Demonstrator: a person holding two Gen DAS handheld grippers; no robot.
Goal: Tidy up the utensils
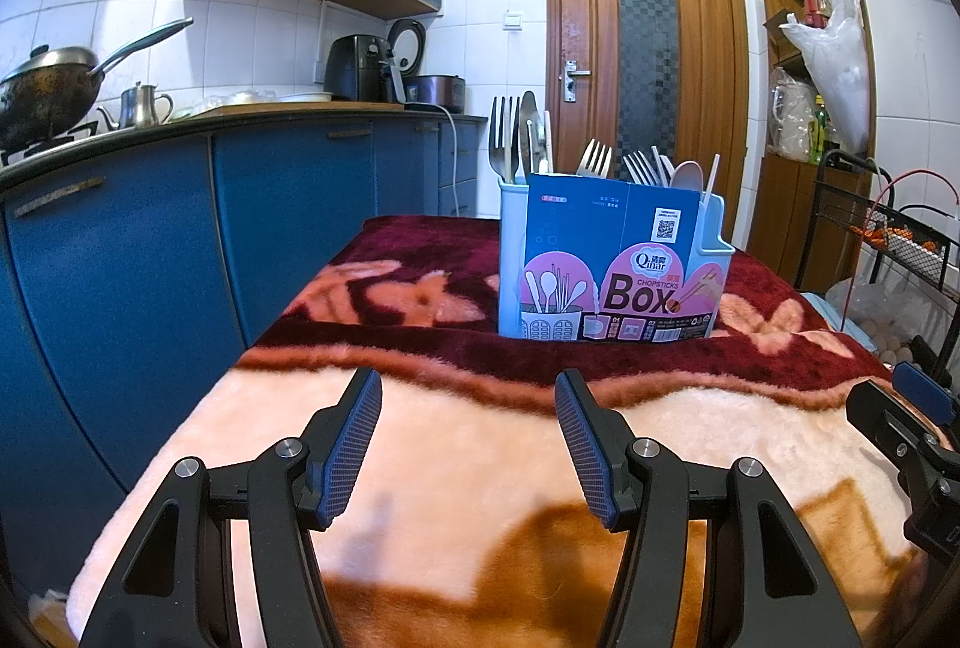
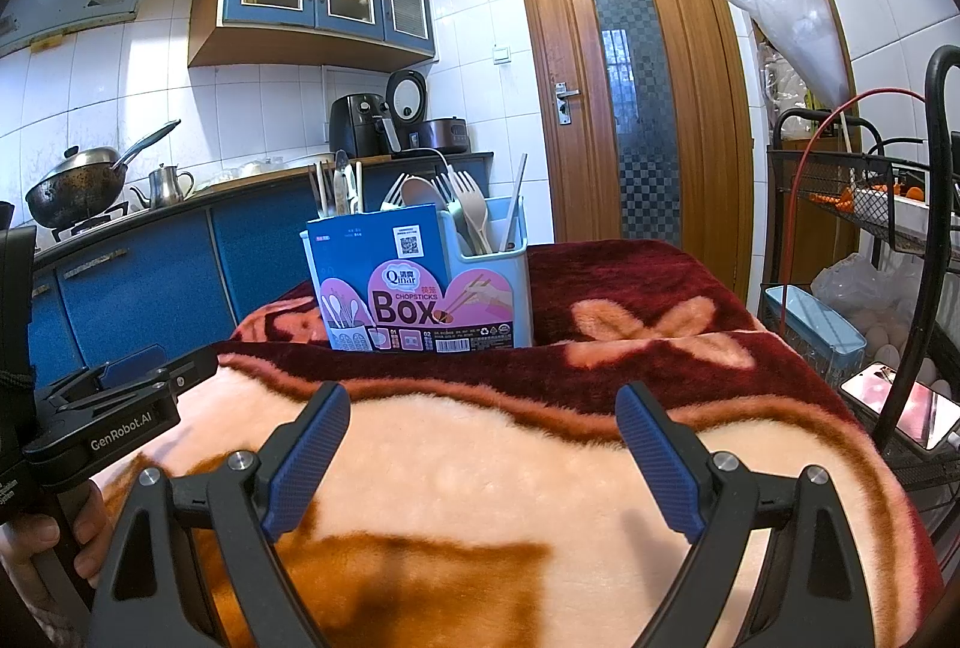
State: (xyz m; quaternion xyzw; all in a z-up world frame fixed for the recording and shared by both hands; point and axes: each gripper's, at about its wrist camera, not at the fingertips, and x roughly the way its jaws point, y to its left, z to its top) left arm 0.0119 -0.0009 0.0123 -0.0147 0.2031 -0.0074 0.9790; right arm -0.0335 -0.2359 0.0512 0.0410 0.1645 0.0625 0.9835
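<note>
A pale blue utensil holder [image 1: 714,252] [image 2: 498,282] with a blue and pink "Chopsticks Box" card sleeve [image 1: 612,264] [image 2: 396,288] stands upright at the far end of the blanket-covered table [image 1: 468,468] [image 2: 480,468]. Forks [image 1: 501,138] [image 2: 465,192], spoons [image 1: 687,177] [image 2: 417,192] and chopsticks [image 2: 516,204] stick up out of its compartments. My left gripper [image 1: 468,390] hovers open over the pink part of the blanket, well short of the holder, nothing between its fingers. My right gripper [image 2: 483,402] is open too, wider, and empty, also short of the holder.
Blue kitchen cabinets [image 1: 150,240] run along the left with a wok [image 1: 48,90], kettle and appliances on the counter. A black wire rack [image 2: 870,204] with eggs and bags stands right of the table. A wooden door [image 1: 645,48] is behind.
</note>
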